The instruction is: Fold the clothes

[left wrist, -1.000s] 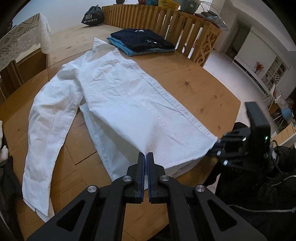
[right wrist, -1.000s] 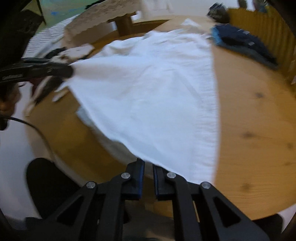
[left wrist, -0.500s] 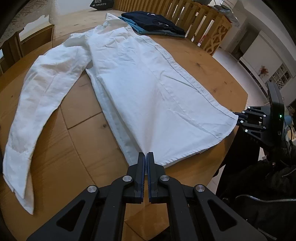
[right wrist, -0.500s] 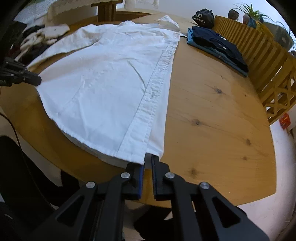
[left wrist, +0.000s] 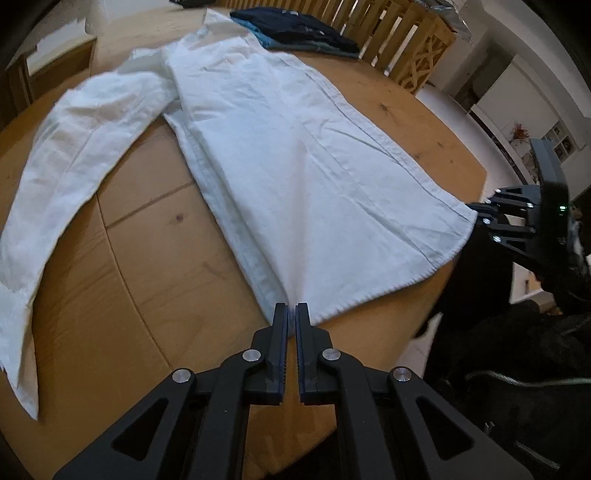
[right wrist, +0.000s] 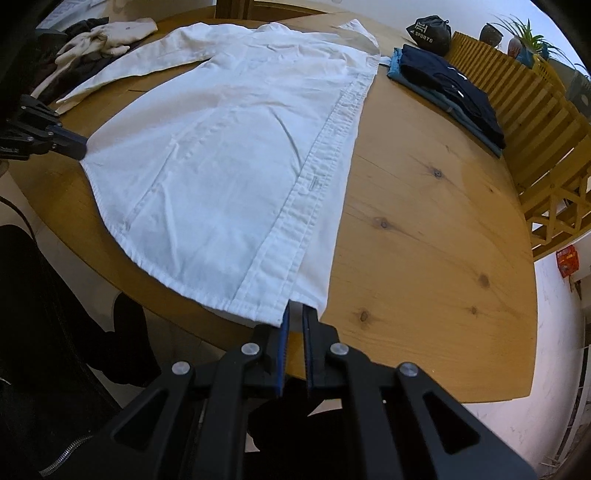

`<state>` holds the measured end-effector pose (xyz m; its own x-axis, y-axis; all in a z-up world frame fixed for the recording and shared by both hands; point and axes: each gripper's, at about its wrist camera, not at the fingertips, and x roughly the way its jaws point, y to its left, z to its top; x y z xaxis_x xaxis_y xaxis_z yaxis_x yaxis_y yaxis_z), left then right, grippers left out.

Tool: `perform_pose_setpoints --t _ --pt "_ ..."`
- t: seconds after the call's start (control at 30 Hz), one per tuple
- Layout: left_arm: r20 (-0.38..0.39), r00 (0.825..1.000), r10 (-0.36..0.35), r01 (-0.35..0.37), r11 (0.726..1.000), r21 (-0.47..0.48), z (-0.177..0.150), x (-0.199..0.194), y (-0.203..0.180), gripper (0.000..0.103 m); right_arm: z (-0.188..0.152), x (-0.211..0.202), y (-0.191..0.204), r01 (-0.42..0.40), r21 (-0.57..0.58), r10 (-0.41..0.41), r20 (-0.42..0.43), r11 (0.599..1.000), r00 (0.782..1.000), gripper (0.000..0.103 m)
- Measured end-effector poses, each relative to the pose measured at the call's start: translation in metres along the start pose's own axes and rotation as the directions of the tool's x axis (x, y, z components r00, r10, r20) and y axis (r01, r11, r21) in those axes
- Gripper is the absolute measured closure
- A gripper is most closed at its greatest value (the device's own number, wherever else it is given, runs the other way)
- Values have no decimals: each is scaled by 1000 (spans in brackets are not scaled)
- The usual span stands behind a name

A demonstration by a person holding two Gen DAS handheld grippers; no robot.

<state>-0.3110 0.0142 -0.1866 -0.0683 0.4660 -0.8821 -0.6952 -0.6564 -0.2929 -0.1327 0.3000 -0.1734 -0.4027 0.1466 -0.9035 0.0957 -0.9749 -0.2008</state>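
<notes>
1. L gripper [left wrist: 291,314] sat nearest in the left wrist view, jaws pressed almost together with only a thin slit between them, pinching the near hem corner of the white shirt [left wrist: 303,166].
2. R gripper [right wrist: 295,314] did the same in the right wrist view: jaws nearly closed on the other hem corner, just by the button strip [right wrist: 317,177].
3. Each gripper also showed in the other's cam. R gripper [left wrist: 476,212] touched the shirt's hem corner at the right table edge; L gripper [right wrist: 83,147] touched the hem corner at the left.
4. The shirt [right wrist: 236,147] lay flat on the round wooden table [right wrist: 424,240], hem toward the person and at the near rim, collar [right wrist: 354,31] at the far end.
5. The shirt body looked folded lengthwise, w/ a second layer showing under the left edge. The button strip ran along the right side.
6. One sleeve [left wrist: 66,155] lay spread out on the table to the left of the body, cuff end toward the near-left edge.
7. Beyond the collar, a stack of folded dark clothes [right wrist: 454,92] rested on the table, apart from the shirt, a blue item at the bottom.
8. A black bag [right wrist: 430,33] w/ white lettering sat behind that stack, near the wooden slat rail [right wrist: 517,99].
9. Far left, a heap of light and dark garments [right wrist: 96,40] lay past the table edge.
</notes>
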Motion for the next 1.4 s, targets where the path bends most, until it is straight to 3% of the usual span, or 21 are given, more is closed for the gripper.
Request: perform_pose_setpoints --t 0.13,0.2,0.3,0.43,0.6,1.07,1.13,1.17,1.2,1.4 --pt "65 998 -13 17 998 -67 34 -28 20 84 0 0 2 4 -5 -4 7 1000 1000 95" --pt "98 995 -13 20 997 -72 61 -33 27 66 0 1 3 5 -3 -4 10 1000 1000 95" --pt "102 994 36 -29 997 -70 106 -17 40 64 -2 1 0 -12 15 12 19 1000 1000 94" --pt "46 996 76 -70 991 -114 143 25 70 64 -3 2 -9 -58 39 57 26 998 998 94" --pt "59 998 32 -22 986 -168 162 45 91 63 -5 2 -10 -69 37 68 35 997 997 94" --pt "87 995 38 -28 993 -118 186 47 92 66 -3 2 -4 -52 35 51 34 998 998 94" --pt "85 996 40 -31 995 -98 187 49 90 77 -4 2 -4 -52 37 51 34 998 998 94" --pt "85 996 37 -29 996 -89 187 49 89 96 -4 2 -4 -52 38 50 33 998 998 94" --pt "88 996 32 -25 997 -79 187 49 88 103 -4 3 -4 -52 37 51 33 998 998 94" --pt "122 990 67 -62 997 -45 187 34 88 103 -4 4 -6 -54 41 52 31 998 998 94"
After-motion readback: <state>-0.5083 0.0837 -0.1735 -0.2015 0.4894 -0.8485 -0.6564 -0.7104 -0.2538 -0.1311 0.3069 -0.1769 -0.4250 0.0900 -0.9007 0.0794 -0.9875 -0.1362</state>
